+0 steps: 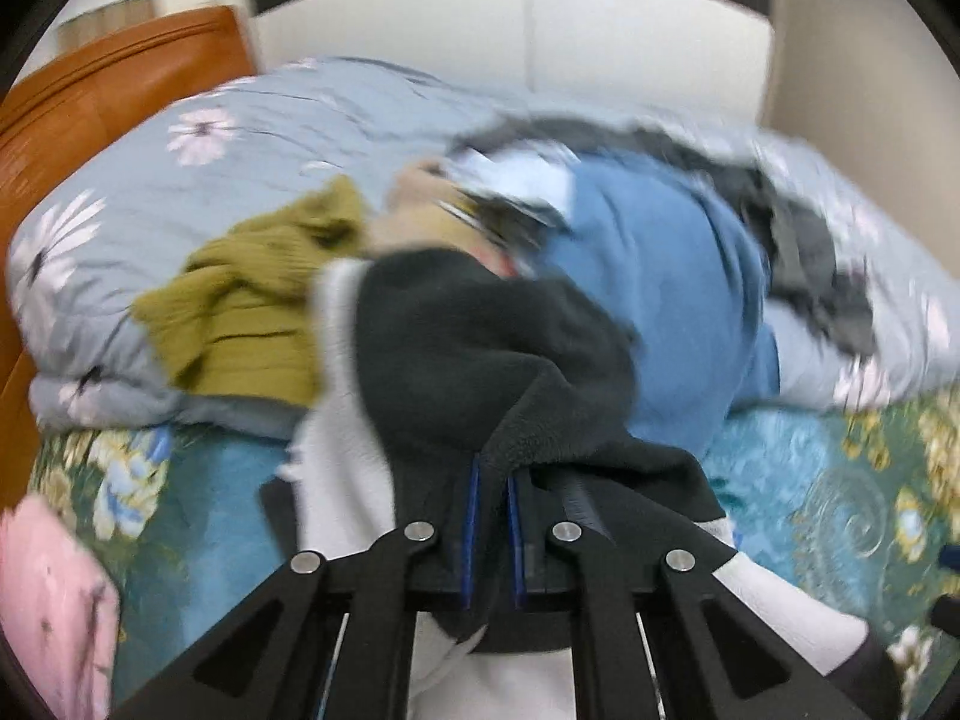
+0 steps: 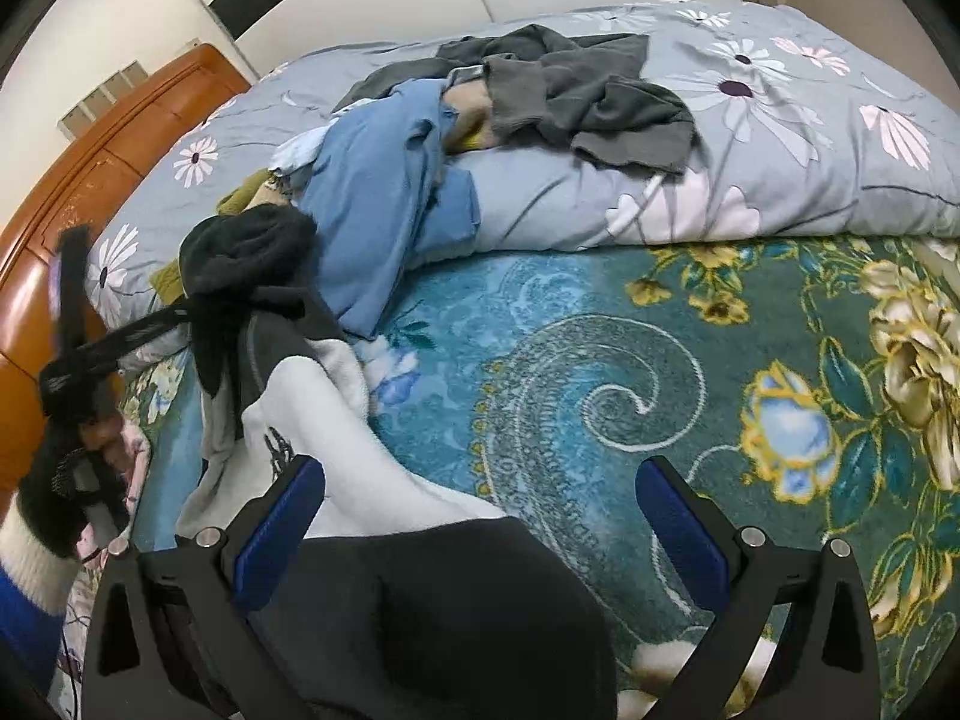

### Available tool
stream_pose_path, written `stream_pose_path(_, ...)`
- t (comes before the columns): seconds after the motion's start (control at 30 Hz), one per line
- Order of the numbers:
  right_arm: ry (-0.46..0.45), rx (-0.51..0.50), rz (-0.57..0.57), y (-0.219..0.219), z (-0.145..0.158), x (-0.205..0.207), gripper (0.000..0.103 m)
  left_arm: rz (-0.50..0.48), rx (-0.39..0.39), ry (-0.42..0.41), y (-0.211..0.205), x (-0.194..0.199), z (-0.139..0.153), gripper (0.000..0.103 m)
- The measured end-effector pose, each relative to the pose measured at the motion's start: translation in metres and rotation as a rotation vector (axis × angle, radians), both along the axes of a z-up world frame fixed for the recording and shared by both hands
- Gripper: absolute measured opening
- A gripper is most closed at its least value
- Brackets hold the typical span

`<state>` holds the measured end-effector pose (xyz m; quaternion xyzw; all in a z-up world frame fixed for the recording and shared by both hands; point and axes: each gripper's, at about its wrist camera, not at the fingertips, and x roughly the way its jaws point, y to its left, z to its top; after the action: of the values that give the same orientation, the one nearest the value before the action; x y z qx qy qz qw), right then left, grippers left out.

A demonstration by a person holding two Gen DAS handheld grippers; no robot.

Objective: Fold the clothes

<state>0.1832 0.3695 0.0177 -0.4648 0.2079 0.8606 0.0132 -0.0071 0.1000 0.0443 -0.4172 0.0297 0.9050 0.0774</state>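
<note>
My left gripper (image 1: 493,480) is shut on a fold of the black and white fleece garment (image 1: 480,348) and holds it up over the bed; it also shows in the right wrist view (image 2: 180,318), lifting the dark part (image 2: 252,258). My right gripper (image 2: 480,516) is open, its blue pads (image 2: 282,528) wide apart, with the garment's black and white end (image 2: 432,600) lying between the jaws on the bed. A blue garment (image 2: 372,210), a grey one (image 2: 588,90) and an olive knit one (image 1: 252,300) lie piled on the duvet.
A grey flowered duvet (image 2: 780,138) is bunched along the far side of the bed. A teal floral blanket (image 2: 600,360) covers the near part. An orange wooden headboard (image 2: 90,180) stands at the left. A pink cloth (image 1: 54,600) lies at the near left.
</note>
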Motion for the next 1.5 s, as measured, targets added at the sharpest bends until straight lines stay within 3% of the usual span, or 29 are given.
stream_pose_path(0.13,0.009,0.024,0.062,-0.018,0.003,-0.01,0.103,0.164,0.07,0.045,-0.063,0.025,0.015,0.009)
stream_pose_path(0.23,0.014,0.051,0.132,-0.038,0.005,-0.022,0.103,0.288,0.086,0.048,-0.113,0.044,0.008,0.009)
stream_pose_path(0.4,0.015,0.102,0.239,-0.069,0.008,-0.052,0.103,0.473,0.115,-0.006,-0.183,0.07,-0.031,0.009)
stream_pose_path(0.57,0.019,0.157,0.331,-0.102,0.012,-0.099,0.103,0.649,0.205,-0.079,-0.242,0.106,-0.075,0.009)
stream_pose_path(0.8,0.025,0.258,0.454,-0.167,0.008,-0.181,0.103,0.669,0.258,-0.116,-0.25,0.128,-0.11,0.009)
stream_pose_path(0.93,0.011,0.298,0.471,-0.194,-0.002,-0.217,0.103,0.667,0.286,-0.133,-0.253,0.131,-0.12,0.009)
stream_pose_path(1.03,-0.013,0.303,0.464,-0.203,-0.01,-0.236,0.089,0.662,0.301,-0.132,-0.255,0.135,-0.121,0.009)
stream_pose_path(1.1,-0.029,0.297,0.452,-0.204,-0.015,-0.243,0.064,0.658,0.309,-0.13,-0.256,0.135,-0.122,0.009)
stream_pose_path(1.2,-0.032,0.273,0.421,-0.2,-0.017,-0.249,0.038,0.655,0.327,-0.127,-0.258,0.137,-0.123,0.009)
stream_pose_path(1.37,0.024,0.167,0.337,-0.175,-0.001,-0.24,0.014,0.657,0.367,-0.128,-0.263,0.137,-0.124,0.009)
stream_pose_path(1.5,0.053,0.108,0.231,-0.139,0.019,-0.224,0.009,0.643,0.373,-0.118,-0.261,0.136,-0.116,0.009)
